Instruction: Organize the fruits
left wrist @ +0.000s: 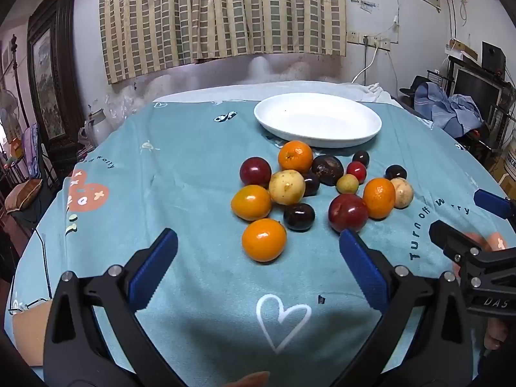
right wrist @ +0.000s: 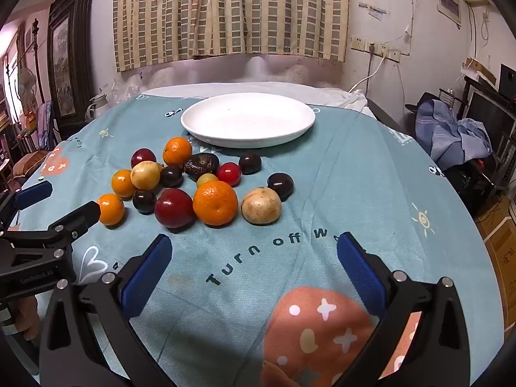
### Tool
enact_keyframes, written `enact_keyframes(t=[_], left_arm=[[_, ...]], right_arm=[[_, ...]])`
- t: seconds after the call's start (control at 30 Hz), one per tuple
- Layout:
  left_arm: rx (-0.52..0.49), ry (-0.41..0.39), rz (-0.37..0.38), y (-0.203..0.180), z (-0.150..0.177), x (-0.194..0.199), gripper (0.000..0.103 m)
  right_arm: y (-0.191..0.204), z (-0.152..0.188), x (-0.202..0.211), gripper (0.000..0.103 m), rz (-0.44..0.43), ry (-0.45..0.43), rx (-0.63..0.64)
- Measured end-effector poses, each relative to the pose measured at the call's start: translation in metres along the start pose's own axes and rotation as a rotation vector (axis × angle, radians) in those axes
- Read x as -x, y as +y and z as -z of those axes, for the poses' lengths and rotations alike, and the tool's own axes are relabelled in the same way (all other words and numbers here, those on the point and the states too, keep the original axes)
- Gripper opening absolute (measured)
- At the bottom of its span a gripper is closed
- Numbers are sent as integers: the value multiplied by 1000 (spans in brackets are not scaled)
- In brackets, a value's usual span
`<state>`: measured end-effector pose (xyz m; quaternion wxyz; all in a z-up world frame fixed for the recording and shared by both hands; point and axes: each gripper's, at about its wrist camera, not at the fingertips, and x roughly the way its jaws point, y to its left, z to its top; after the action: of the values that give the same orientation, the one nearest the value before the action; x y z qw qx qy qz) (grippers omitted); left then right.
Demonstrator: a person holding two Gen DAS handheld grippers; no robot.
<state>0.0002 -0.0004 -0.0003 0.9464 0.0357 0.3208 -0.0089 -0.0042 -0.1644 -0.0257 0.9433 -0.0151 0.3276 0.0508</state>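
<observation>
1. Your worktop (left wrist: 193, 174) is round and covered by a teal cloth (right wrist: 354, 174) printed with hearts, a pink patch and the words "Turn off w…".
2. Behind it, a checked curtain (left wrist: 222, 16) hangs on a stained wall; a dark framed picture (left wrist: 48, 74) stands at the left, and cluttered shelving with blue fabric sits at the right.
3. A white plate (left wrist: 317, 119) lies empty at the far side of the worktop.
4. The fruits (right wrist: 193, 187) sit loose on the cloth, clustered just in front of the plate, many touching one another.
5. The pile mixes glossy oranges, dark red and near-black round fruits, pale yellow-brown ones, one small bright red fruit and one wrinkled dark one.
6. One orange (left wrist: 263, 240) lies nearest your left tongs (left wrist: 258, 251).
7. Your left tongs are released, spread wide with nothing between the blue pads.
8. Your right tongs (right wrist: 254, 258) are likewise released and empty, over bare cloth just short of the pile.
</observation>
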Motion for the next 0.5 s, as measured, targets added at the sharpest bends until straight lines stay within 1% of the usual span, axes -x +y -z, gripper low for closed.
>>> enact_keyframes(t=[0.5], left_arm=[[1,-1,-1,1,0,1,101]], right_arm=[[-2,-4,5,102,-6,2,-2]])
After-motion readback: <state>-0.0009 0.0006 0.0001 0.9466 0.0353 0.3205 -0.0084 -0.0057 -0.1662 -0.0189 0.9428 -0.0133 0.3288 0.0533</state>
